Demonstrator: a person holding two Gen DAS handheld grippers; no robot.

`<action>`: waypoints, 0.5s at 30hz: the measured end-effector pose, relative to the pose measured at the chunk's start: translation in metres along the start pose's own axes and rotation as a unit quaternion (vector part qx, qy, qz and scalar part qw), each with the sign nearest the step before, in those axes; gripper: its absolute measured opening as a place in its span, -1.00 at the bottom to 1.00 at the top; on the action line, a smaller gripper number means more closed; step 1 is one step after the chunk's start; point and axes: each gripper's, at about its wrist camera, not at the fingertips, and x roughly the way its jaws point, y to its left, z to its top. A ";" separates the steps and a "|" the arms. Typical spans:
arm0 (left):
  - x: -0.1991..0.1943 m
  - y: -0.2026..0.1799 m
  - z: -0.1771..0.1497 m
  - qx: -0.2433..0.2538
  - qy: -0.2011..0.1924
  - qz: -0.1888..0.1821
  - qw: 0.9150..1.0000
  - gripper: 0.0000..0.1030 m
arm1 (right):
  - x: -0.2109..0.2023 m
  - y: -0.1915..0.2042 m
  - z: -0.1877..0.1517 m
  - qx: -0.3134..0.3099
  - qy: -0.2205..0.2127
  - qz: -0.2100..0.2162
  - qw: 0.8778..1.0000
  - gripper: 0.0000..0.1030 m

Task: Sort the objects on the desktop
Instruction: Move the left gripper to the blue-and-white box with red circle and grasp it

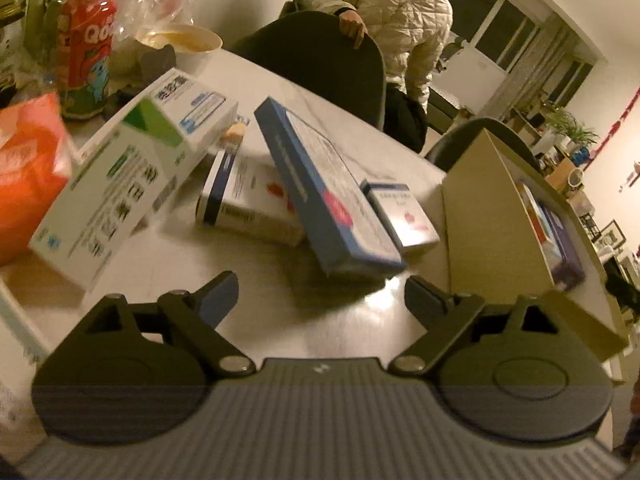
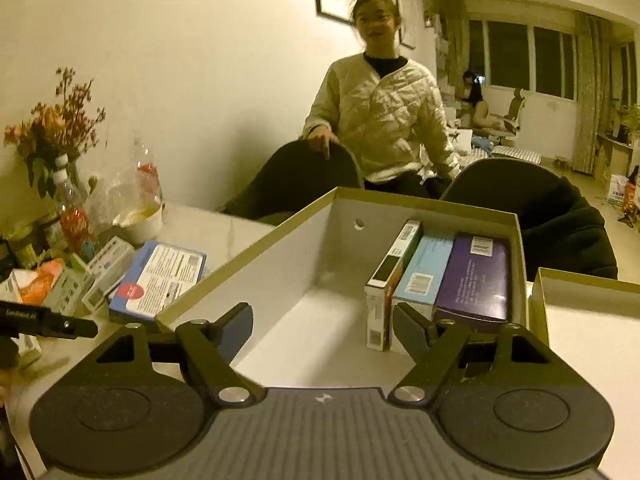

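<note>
My left gripper [image 1: 320,292] is open and empty above the pale table [image 1: 340,328]. Ahead of it a long blue box [image 1: 320,188] leans on a white box with a dark stripe [image 1: 248,208]. A small white and blue box [image 1: 402,216] lies to its right, a large green and white box [image 1: 120,184] to its left. My right gripper [image 2: 322,328] is open over the open cardboard box [image 2: 304,240], nothing between its fingers. Three boxes stand in that box's right end: white [image 2: 390,280], light blue [image 2: 424,272], purple [image 2: 474,276]. The blue box [image 2: 160,276] lies left of it.
An orange pack [image 1: 28,168], a red bottle [image 1: 86,52] and a bowl [image 1: 188,40] crowd the table's far left. A person in a pale jacket [image 2: 380,120] stands behind two dark chairs [image 2: 300,180]. A second open box [image 2: 588,320] sits at right. The cardboard box's wall [image 1: 492,216] is close on the right.
</note>
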 end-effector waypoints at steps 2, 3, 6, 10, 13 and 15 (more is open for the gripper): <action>0.008 -0.001 0.009 -0.011 0.007 0.002 1.000 0.63 | -0.002 -0.011 -0.004 0.017 -0.011 0.005 1.000 0.57; 0.012 -0.002 0.013 -0.018 0.011 0.001 1.000 0.60 | -0.004 -0.017 -0.006 0.025 -0.014 0.010 1.000 0.57; 0.024 -0.003 0.022 -0.034 0.021 0.003 0.999 0.50 | -0.008 -0.032 -0.011 0.044 -0.021 0.021 0.999 0.63; 0.039 -0.006 0.027 -0.050 0.035 0.023 0.998 0.25 | -0.011 -0.047 -0.018 0.051 -0.030 0.026 0.998 0.66; 0.048 -0.010 0.028 -0.060 0.048 0.029 0.997 -0.06 | -0.011 -0.057 -0.025 0.057 -0.025 0.024 0.998 0.67; 0.052 -0.012 0.029 -0.072 0.052 0.024 0.996 -0.15 | -0.012 -0.060 -0.027 0.056 -0.016 0.016 0.998 0.67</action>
